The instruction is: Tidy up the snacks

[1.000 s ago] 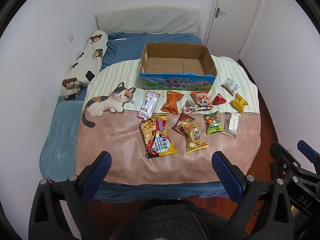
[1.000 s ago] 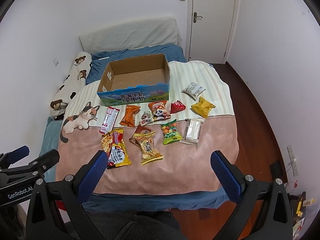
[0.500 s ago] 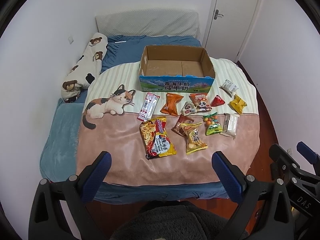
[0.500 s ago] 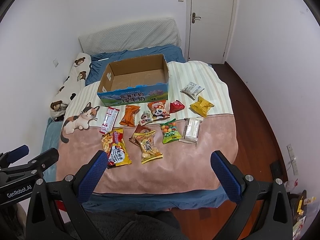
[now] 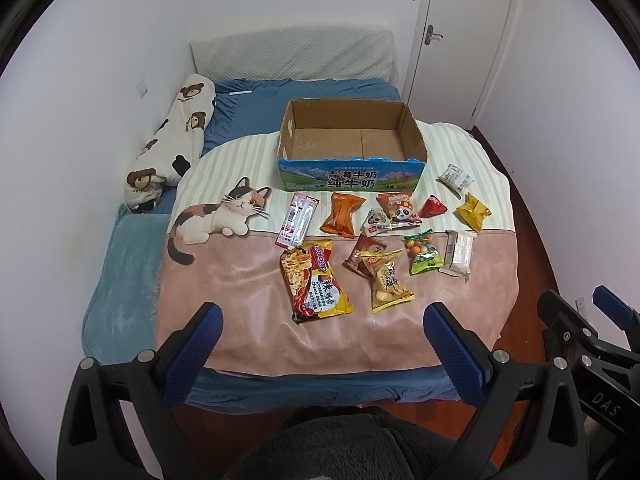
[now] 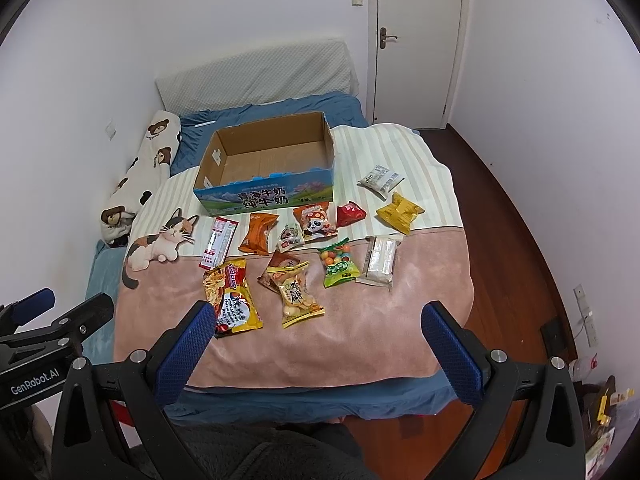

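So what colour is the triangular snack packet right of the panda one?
Red triangular packet, clearest in the right wrist view.

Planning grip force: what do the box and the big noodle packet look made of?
Box: corrugated cardboard, matte brown inside, glossy blue printed outside; ragged torn top edge. Noodle packet: thin glossy plastic film, judging by its highlights, wrinkles and crimped ends; probably slippery and crushable.

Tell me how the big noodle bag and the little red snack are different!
The noodle bag is long, flat and mostly yellow; the red snack is plain red and puffed into a triangle. The noodle bag is far bigger. It lies on the pink part of the blanket, the red snack on the stripes. Both are outside the box.
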`<state>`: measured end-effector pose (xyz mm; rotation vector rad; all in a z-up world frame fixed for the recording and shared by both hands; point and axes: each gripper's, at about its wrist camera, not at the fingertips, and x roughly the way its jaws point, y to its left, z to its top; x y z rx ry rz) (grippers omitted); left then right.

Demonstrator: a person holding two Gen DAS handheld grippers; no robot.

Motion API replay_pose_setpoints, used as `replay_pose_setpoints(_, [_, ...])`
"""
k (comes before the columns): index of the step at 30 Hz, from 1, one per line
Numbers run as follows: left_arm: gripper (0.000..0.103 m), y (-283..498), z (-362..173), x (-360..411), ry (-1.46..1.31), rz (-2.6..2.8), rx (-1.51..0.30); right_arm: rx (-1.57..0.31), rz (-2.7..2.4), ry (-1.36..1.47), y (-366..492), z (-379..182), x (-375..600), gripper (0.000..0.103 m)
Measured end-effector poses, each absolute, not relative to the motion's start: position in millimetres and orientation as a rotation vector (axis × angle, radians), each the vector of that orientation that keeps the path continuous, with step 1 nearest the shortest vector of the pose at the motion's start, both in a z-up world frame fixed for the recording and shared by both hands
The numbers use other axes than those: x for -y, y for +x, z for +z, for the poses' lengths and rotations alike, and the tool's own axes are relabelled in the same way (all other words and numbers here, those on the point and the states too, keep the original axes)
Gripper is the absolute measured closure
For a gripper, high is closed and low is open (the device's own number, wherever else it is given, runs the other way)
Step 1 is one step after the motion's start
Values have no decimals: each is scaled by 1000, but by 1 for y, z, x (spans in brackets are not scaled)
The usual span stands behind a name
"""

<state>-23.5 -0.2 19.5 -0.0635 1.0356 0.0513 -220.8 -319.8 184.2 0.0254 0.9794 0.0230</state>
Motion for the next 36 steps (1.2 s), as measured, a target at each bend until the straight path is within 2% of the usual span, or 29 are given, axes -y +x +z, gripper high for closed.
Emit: replay_pose_setpoints(36, [0,-24,23,6,-96,68,-1000,-981,36,71,-217,193,333,0])
